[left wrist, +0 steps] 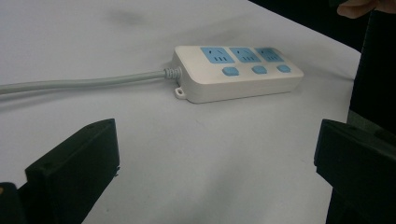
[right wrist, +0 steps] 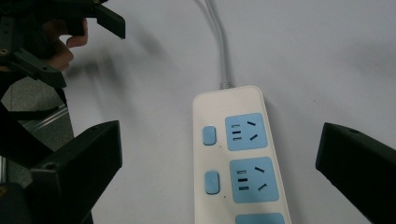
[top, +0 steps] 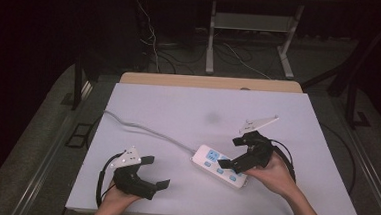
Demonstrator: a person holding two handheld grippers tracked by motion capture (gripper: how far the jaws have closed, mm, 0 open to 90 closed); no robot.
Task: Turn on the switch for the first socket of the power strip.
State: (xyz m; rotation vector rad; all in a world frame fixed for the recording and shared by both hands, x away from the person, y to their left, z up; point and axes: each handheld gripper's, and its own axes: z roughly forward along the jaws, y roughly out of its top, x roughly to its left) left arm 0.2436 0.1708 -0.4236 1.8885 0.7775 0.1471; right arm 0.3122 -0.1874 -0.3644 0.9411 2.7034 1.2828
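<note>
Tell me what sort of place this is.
Probably a lab or recording room, not a home. A white-topped table stands among dark drapes, loose cables trail over the grey floor behind it, and a lone power strip lies between two hand-held grippers.

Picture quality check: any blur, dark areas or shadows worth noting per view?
High view: surroundings very dark, table bright, faint grey smudge mid-table. Left gripper view: power strip sharp, near jaws slightly soft. Right gripper view: sockets crisp, left tool casts a soft shadow on the table.
</note>
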